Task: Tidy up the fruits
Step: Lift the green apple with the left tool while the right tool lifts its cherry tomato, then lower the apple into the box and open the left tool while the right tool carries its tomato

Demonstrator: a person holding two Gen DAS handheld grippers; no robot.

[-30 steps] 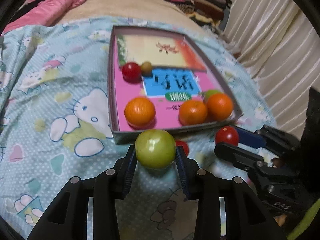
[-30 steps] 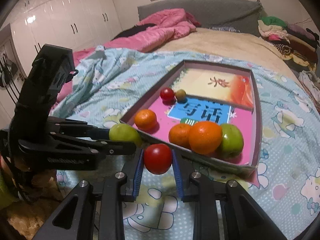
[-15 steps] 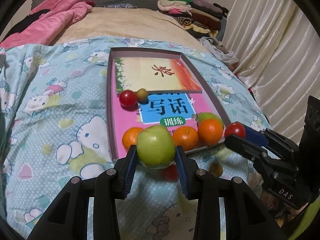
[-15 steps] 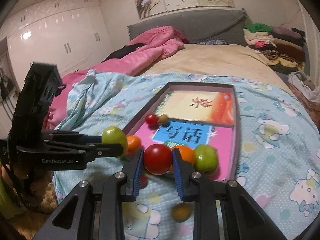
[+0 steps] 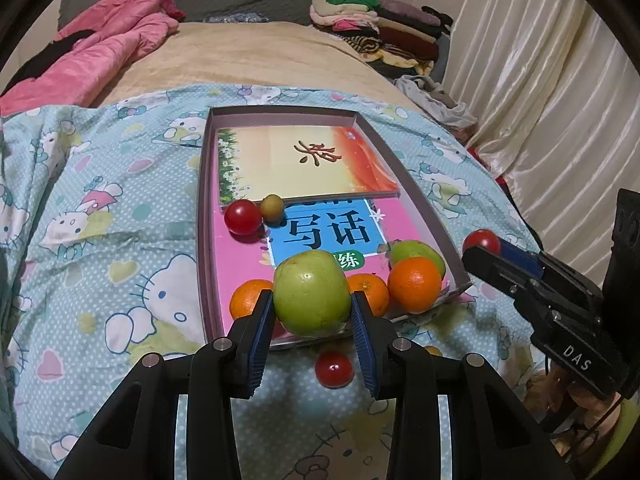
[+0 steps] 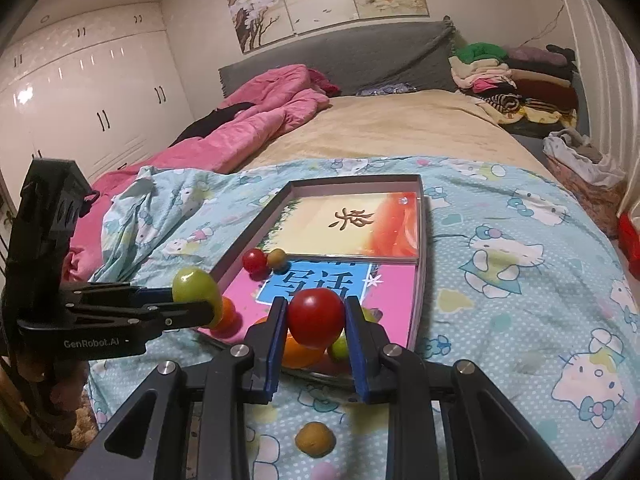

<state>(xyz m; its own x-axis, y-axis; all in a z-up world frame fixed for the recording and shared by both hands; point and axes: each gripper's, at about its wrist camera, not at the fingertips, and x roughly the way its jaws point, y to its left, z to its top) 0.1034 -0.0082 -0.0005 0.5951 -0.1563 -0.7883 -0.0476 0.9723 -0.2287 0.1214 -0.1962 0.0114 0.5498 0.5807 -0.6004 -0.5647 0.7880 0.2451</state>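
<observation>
My left gripper (image 5: 313,308) is shut on a green apple (image 5: 312,293), held above the near end of the shallow box (image 5: 203,216). In the right wrist view my right gripper (image 6: 316,322) is shut on a red tomato (image 6: 316,318), also over the box's near edge (image 6: 419,304). The box holds books, a small red tomato (image 5: 242,217), a small brownish fruit (image 5: 273,207), several oranges (image 5: 414,285) and another green apple (image 5: 412,251). A red tomato (image 5: 334,368) and a brownish fruit (image 6: 315,439) lie loose on the blanket in front of the box.
The box rests on a blue cartoon-print blanket (image 5: 120,280) spread over a bed. A pink quilt (image 6: 256,120) lies at the far left, folded clothes (image 6: 516,80) are stacked at the far right, and curtains (image 5: 540,100) hang along the right side.
Both grippers have risen and tilted up with their fruit, so the box sits lower in both views. The loose tomato and brownish fruit on the blanket have come into sight.
</observation>
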